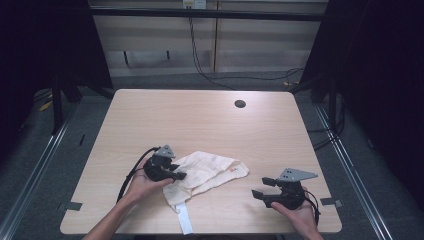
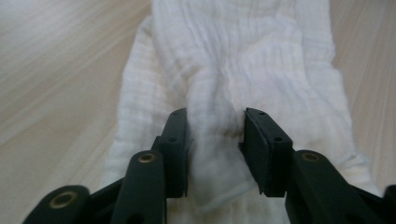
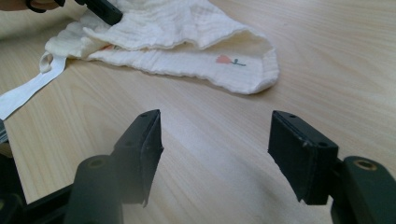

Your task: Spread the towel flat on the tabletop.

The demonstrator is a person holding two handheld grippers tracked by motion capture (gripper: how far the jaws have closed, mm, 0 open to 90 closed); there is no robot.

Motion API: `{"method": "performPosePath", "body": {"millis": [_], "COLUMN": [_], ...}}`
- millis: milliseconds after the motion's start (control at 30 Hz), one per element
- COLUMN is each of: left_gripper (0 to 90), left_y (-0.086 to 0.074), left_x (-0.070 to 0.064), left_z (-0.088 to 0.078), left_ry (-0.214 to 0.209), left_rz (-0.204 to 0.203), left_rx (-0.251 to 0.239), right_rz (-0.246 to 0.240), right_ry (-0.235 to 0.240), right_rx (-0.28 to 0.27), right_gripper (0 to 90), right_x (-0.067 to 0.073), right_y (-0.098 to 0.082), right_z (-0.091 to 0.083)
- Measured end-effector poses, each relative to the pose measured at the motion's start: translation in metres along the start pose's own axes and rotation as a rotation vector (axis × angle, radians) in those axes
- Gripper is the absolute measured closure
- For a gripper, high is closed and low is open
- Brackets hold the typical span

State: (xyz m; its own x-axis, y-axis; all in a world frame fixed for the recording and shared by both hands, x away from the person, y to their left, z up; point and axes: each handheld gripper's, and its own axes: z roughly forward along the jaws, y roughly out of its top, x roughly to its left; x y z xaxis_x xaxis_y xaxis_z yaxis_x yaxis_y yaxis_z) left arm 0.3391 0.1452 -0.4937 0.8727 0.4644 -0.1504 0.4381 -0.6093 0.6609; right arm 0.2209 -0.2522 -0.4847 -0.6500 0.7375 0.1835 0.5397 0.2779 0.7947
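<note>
A crumpled white muslin cloth (image 1: 210, 172) lies on the wooden table (image 1: 200, 120) near its front edge, with a small pink flower mark (image 3: 229, 60) by one hem. My left gripper (image 1: 179, 176) is down on the cloth's left side. In the left gripper view its jaws (image 2: 215, 114) pinch a raised fold of the cloth (image 2: 233, 56) between both pads. My right gripper (image 1: 260, 187) rests low at the front right, a short way from the cloth (image 3: 187, 28). Its jaws (image 3: 215, 121) stand wide apart over bare wood with nothing between them.
A white strap (image 1: 184, 220) trails from the cloth over the table's front edge. A round cable hole (image 1: 240, 104) sits at the back of the table. The left gripper's black jaw tip (image 3: 100, 9) appears at the top of the right gripper view.
</note>
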Motion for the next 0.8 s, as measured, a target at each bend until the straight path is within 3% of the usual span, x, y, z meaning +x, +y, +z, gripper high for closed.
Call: {"method": "performPosePath", "body": {"millis": [167,300,567,800], "left_gripper": [74.6,78.4,79.9,80.0], "left_y": [-0.001,0.000,0.005,0.009], "left_x": [-0.005,-0.011,-0.023,-0.034], "left_z": [0.001,0.004,0.011,0.017], "left_ry": [-0.022,-0.040,-0.075,-0.112], "left_rz": [0.017,0.026,0.063,0.084], "left_rx": [-0.006,-0.007,-0.002,0.004], "right_rz": [0.006,0.009,0.010,0.010], "right_ry": [-0.011,-0.009,0.003,-0.016], "right_rx": [0.005,0.004,0.023,0.019], "right_gripper": [34.9,34.9,35.0,36.3], "right_x": [-0.001,-0.001,0.000,-0.001], "right_y": [0.000,0.000,0.000,0.000], "right_z": [0.000,0.000,0.002,0.001]}}
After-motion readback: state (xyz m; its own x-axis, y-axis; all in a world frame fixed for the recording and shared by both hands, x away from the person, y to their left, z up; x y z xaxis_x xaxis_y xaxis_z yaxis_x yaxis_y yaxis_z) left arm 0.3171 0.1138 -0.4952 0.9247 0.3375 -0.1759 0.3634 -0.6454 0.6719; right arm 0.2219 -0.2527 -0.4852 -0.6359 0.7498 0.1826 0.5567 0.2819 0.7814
